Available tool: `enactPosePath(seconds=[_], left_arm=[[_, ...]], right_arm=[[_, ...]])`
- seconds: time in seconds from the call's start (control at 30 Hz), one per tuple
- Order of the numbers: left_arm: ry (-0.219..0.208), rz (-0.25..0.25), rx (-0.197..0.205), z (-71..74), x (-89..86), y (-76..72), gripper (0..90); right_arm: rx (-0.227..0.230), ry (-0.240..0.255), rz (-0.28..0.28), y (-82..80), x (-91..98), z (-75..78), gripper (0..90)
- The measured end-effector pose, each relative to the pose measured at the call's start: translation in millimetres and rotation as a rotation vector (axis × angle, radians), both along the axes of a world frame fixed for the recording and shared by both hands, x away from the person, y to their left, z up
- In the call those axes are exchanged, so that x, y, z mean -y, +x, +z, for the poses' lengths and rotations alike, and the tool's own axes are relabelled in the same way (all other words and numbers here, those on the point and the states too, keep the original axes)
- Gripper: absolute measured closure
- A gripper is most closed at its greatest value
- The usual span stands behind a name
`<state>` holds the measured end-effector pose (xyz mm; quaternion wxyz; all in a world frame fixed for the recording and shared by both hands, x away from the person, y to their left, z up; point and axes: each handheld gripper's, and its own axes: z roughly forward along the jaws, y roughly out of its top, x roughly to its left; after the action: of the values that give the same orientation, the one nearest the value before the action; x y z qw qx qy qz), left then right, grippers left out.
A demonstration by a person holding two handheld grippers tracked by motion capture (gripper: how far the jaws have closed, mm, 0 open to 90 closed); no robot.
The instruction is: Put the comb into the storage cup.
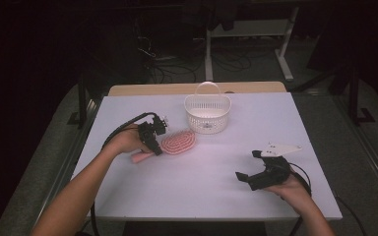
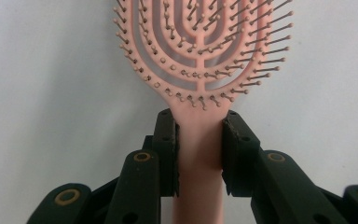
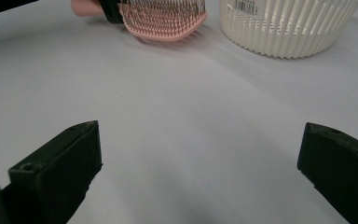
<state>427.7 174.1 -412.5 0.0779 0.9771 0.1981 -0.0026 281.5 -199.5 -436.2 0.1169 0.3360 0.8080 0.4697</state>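
Nearby, the white basket stands just beyond the pink hairbrush, whose handle the left claw clamps; the right claw gapes wide, holding nothing, on the tabletop.

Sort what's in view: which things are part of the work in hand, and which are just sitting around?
In use:
- pink hairbrush, handle clamped in the left gripper
- white basket, right beside the brush, probably where it goes

Lying about:
- right gripper, jaws wide open, resting on the table
- cables on the floor beyond the table

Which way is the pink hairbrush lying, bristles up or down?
Bristles up: in the left gripper view the hairbrush shows its ball-tipped bristles pointing toward the camera.
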Motion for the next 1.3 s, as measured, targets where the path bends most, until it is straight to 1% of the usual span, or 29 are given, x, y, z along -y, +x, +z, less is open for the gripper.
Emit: enactPosePath(seconds=[0.03, 0.1, 0.2, 0.33, 0.37, 0.5, 0.63, 0.8, 0.9, 1.0, 1.13, 1.3], left_arm=[[-0.008, 0.007, -0.001, 1.0, -0.9, -0.4, 70.5], [-0.016, 0.003, 0.001, 3.3, -2.8, -0.9, 70.5], [-0.045, 0.006, -0.001, 6.2, -5.8, -2.2, 70.5], [-0.067, 0.005, 0.004, 8.7, -8.7, -3.2, 70.5], [-0.084, -0.001, 0.005, 9.5, -9.9, -3.7, 70.5], [-0.128, 0.009, 0.007, 12.9, -13.4, -4.3, 70.4], [-0.176, 0.021, 0.005, 15.7, -17.5, -4.3, 70.4], [-0.231, 0.039, 0.013, 19.7, -21.8, -4.8, 70.4], [-0.260, 0.049, 0.019, 21.2, -23.2, -5.4, 70.4], [-0.281, 0.056, 0.035, 23.3, -24.6, -5.6, 70.4], [-0.324, 0.062, 0.034, 26.7, -27.0, -5.9, 70.4], [-0.371, 0.073, 0.052, 31.9, -28.6, -7.4, 70.4]], right_arm=[[0.000, 0.000, 0.000, 0.0, 0.0, 0.0, 0.0], [0.000, 0.000, 0.000, 0.1, 0.0, -0.1, 0.0], [0.000, 0.000, 0.000, 0.3, 0.0, -0.1, 0.0], [0.000, 0.001, 0.000, 0.5, 0.1, 0.0, 0.0], [0.000, 0.001, 0.000, 0.5, 0.2, 0.0, 0.0], [0.000, 0.000, 0.000, 0.4, 0.0, 0.0, 0.0], [0.000, 0.000, 0.000, 0.4, -0.1, 0.0, 0.0], [0.000, 0.001, 0.000, 0.4, -0.1, 0.0, 0.0], [0.000, 0.000, 0.000, 0.3, -0.3, -0.1, 0.0], [0.000, 0.001, 0.000, 0.3, -0.2, 0.0, 0.0], [-0.001, 0.002, 0.000, 0.3, -0.2, 0.1, 0.0], [-0.002, 0.001, 0.000, 0.6, -0.3, -0.1, 0.0]])
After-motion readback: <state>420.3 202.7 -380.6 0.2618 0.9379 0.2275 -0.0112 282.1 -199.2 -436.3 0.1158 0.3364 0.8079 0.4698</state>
